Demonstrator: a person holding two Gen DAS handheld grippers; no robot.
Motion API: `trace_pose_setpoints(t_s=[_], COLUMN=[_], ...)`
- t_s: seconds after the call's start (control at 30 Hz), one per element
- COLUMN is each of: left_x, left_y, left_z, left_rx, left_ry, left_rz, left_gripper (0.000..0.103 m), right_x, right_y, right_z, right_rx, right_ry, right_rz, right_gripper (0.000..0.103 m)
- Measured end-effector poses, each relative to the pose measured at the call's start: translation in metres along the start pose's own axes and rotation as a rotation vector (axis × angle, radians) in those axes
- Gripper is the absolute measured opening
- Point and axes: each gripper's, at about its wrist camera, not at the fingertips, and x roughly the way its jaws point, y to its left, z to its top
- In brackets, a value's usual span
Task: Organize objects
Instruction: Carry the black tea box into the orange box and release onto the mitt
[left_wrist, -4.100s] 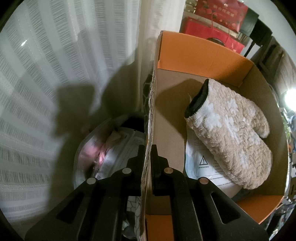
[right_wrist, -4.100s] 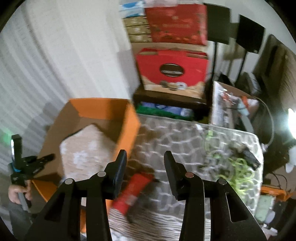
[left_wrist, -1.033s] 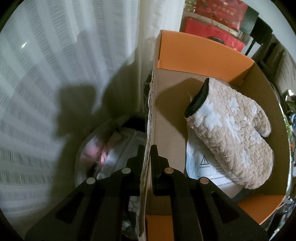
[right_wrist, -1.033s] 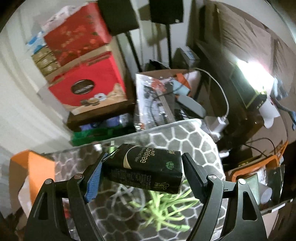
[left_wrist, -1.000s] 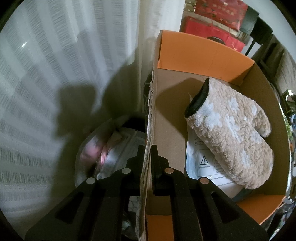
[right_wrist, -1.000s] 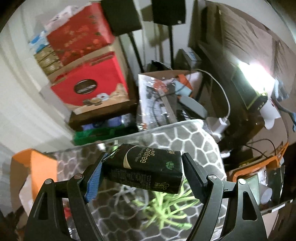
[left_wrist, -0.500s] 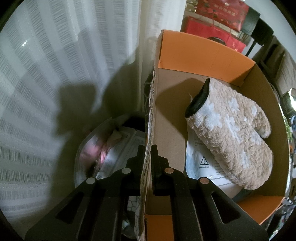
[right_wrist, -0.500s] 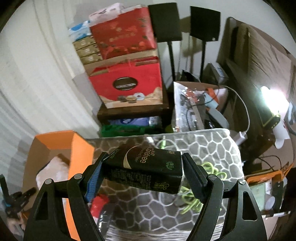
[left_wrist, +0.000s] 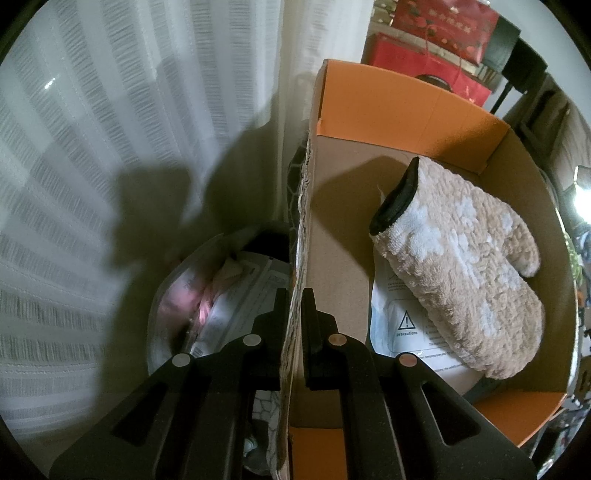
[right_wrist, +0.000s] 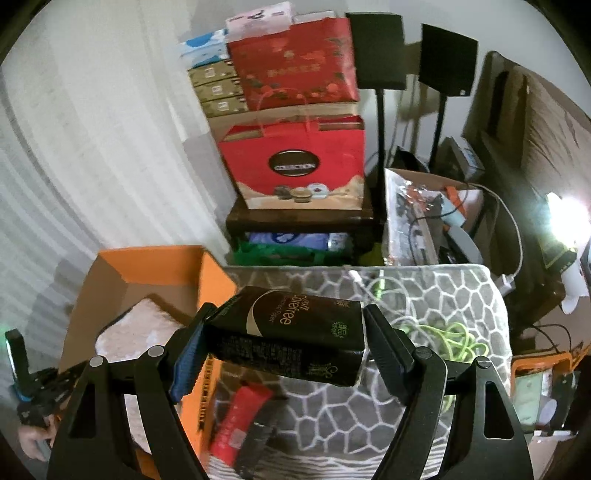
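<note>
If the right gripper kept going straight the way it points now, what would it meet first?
Probably the grey honeycomb-patterned blanket, near the green cable. The right gripper is shut on the black packet, aimed just right of the orange box; depth is unclear.

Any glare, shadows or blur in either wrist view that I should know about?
Left wrist view: a dark shadow falls on the curtain, and the mitt in the orange box is sharp. Right wrist view: a lamp flares at the right edge, and the red packet is motion-blurred.
</note>
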Motion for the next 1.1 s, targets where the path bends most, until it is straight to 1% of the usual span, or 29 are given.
trace_pose_setpoints(t_s=[0.67, 1.1], left_x=[0.002, 0.002], left_y=[-0.001, 0.000], left_z=[0.002, 0.002], left_rx=[-0.008, -0.007], left_ry=[0.006, 0.007], left_rz=[-0.009, -0.012], left_gripper=[0.006, 0.005], right_x=[0.014, 0.040], right_y=[0.085, 0.129], right_z=[-0.005, -0.025], right_rx=[-0.099, -0.163], right_ry=[0.022, 0.067], right_rz=[0.078, 0.128], right_gripper=[0.080, 0.080])
